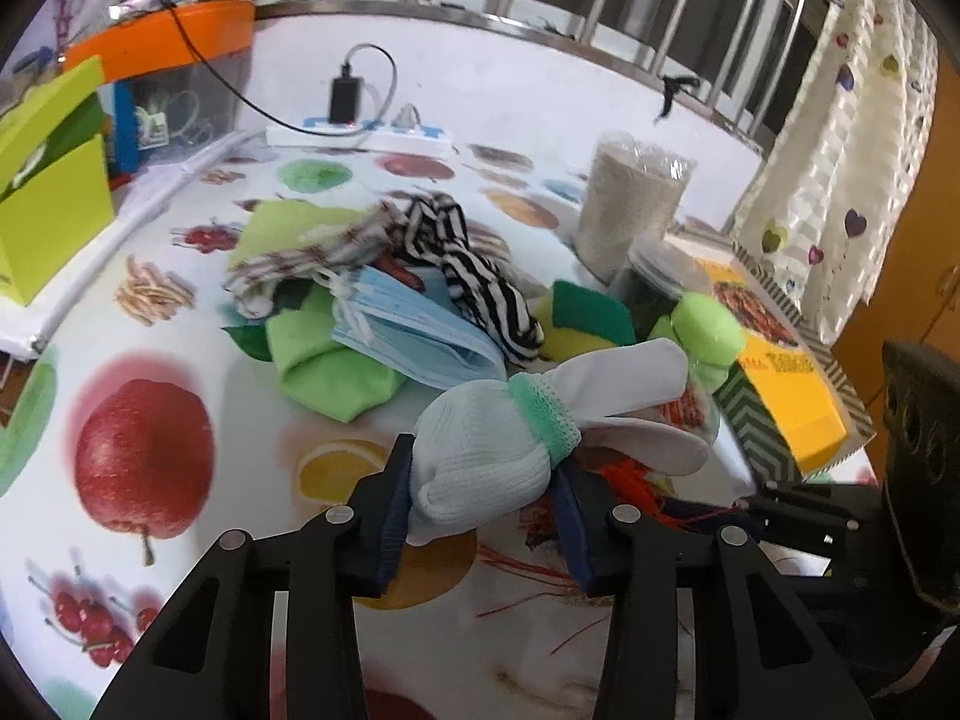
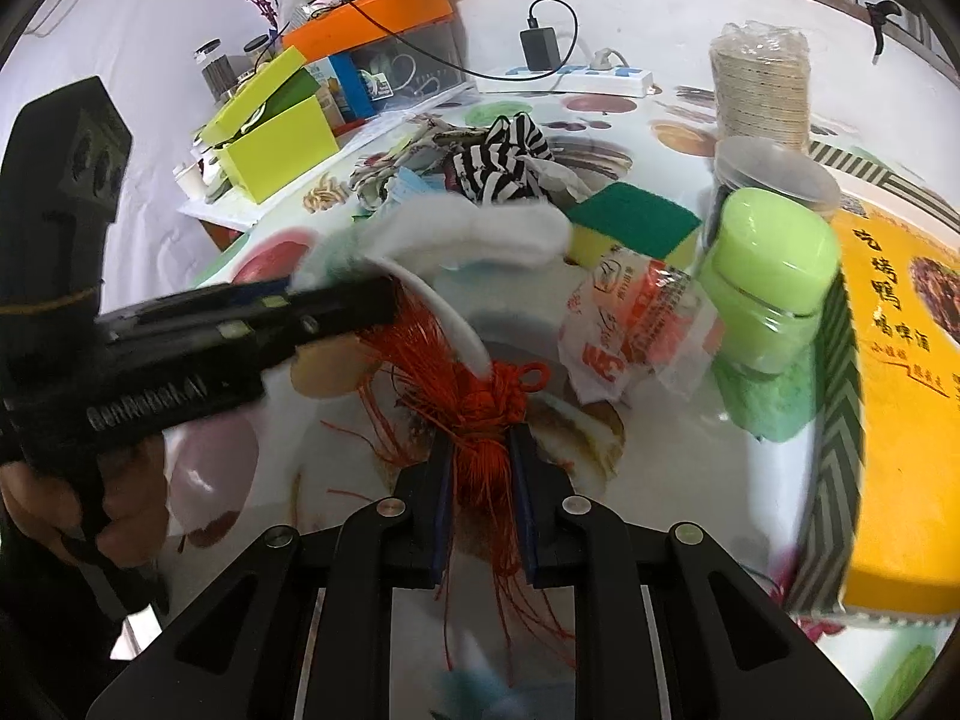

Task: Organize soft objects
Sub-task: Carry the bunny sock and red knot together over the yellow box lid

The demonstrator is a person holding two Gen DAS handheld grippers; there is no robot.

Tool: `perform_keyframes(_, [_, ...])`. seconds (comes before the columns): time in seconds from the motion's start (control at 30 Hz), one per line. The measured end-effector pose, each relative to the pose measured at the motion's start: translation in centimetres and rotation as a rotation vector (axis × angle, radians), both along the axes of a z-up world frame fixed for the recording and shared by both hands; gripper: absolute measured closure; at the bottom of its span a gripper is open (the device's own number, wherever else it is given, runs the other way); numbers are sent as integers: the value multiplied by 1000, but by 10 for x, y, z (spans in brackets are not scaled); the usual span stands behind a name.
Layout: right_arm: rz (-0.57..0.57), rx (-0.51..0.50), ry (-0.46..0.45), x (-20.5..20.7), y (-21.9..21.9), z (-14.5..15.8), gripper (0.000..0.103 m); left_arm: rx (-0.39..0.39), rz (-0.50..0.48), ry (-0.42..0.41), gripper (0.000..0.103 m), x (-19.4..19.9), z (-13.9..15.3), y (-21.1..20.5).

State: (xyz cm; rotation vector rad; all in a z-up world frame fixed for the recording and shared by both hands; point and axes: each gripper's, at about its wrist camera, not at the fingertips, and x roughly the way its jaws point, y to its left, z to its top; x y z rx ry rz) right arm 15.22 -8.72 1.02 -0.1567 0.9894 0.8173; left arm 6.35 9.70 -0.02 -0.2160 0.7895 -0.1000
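Note:
A white knit glove bundle [image 1: 480, 462] with a green cuff sits between the fingers of my left gripper [image 1: 483, 468], and both pads press its sides. Its loose white ends stick out to the right. In the right wrist view the left gripper [image 2: 336, 306] reaches in from the left with the white glove [image 2: 480, 234] at its tip. My right gripper [image 2: 482, 441] is shut on a red knotted tassel [image 2: 486, 402], whose threads trail down between the fingers. A pile of soft things lies behind: blue face masks [image 1: 414, 330], green cloth [image 1: 324, 360], a striped cloth [image 1: 468, 264] and a yellow-green sponge [image 2: 630, 222].
A green-lidded jar [image 2: 768, 276], a red-and-white snack packet [image 2: 636, 318] and a yellow box [image 2: 900, 390] crowd the right side. A wrapped stack of cups [image 2: 759, 84] and a power strip [image 2: 576, 78] stand at the back. A lime box [image 2: 270, 144] sits back left.

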Motion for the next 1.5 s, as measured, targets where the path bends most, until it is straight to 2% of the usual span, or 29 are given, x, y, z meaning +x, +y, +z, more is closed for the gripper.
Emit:
perform_keyframes(0.17, [-25,6,-1,-7,-16,3,85,4,42,-24,62,-10,12,6])
perform_keyframes(0.73, [-103,74,-112,-31,-59,53,85,29,7,-54,62,-43,38,-33])
perform_keyframes(1.1, [-200,77,-181,-31,-98,75,85,28,-76,-79,62,-39,53,-71])
perform_keyframes(1.5, [-299,62,-220,-11,-137,85,85,35,-156,-77,62,-11,60,-111])
